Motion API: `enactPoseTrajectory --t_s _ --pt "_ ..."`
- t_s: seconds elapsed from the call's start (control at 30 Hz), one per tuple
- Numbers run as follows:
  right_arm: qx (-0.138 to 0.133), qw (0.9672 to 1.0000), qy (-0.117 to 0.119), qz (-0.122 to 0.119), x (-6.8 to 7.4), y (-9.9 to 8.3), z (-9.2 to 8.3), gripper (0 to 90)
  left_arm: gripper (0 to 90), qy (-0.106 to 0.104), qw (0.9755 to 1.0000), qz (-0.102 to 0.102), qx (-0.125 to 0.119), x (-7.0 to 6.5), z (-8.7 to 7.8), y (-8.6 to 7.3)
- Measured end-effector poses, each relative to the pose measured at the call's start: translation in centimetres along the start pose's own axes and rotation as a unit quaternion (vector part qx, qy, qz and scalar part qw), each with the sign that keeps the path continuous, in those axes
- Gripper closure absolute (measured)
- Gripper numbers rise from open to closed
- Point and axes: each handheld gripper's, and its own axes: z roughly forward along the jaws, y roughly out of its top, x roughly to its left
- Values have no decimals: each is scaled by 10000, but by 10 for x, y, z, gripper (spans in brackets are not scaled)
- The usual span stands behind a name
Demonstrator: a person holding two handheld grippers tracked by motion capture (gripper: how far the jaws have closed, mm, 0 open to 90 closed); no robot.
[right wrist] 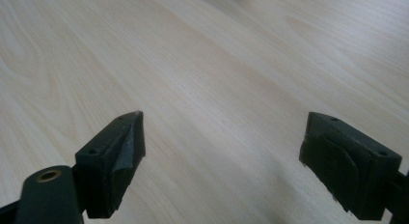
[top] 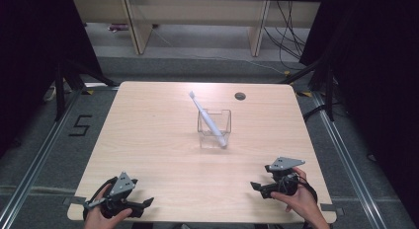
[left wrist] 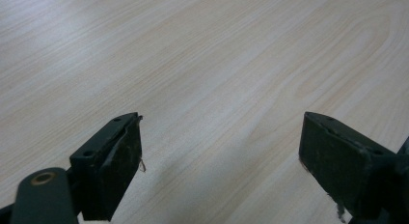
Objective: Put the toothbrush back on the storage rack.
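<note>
The table [top: 148,140] is a pale wood top with rounded corners, standing on a grey floor [top: 49,155]. Most of its surface is bare.

A clear square-sided holder [top: 215,128] stands upright a little past the middle of the table, toward the right. A white toothbrush [top: 207,119] leans in it at a slant: its lower end rests at the holder's near right corner, and its head sticks out above the far left rim.

The holder sits well apart from every table edge, with open wood all around it. The broad near half of the table between holder and grippers carries nothing.

A small round grey cable hole [top: 240,95] lies near the far edge, beyond the holder and to its right, clear of it.

The left gripper [top: 143,203] rests at the near left corner, held in a hand [top: 101,216], jaws wide apart over bare wood with nothing between them. The right gripper [top: 255,186] sits near the near right edge in the other hand [top: 296,202], jaws likewise wide apart and holding nothing. Both stand well apart from the holder.
</note>
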Motion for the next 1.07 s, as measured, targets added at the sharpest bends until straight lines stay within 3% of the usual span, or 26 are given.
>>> enactPoseTrajectory --t_s 0.07,0.27,0.3,0.4,0.5,0.6,1.0,1.07 --pt "-41 9998 -5 -182 -2 -2 0 162 149 -2 10000 0 -2 0 0 0" --pt "47 10000 -8 6 1 -5 -1 162 149 26 10000 16 14 0 0 0" --pt "48 9998 35 -202 -1 -6 0 162 149 26 10000 15 13 0 0 0" --pt "51 9999 18 -118 1 -7 1 162 149 -1 10000 1 -5 0 0 0" --pt "69 9995 -18 -316 0 -8 2 162 149 -3 10000 8 -6 0 0 0" --pt "162 9993 18 -351 0 -8 2 163 149 20 10000 46 33 0 0 0" --pt "201 9991 -22 -377 1 -8 2 163 149 10 10000 33 35 0 1 0" --pt "256 9992 -44 -296 2 -8 2 163 149 -21 10000 26 21 0 0 0"
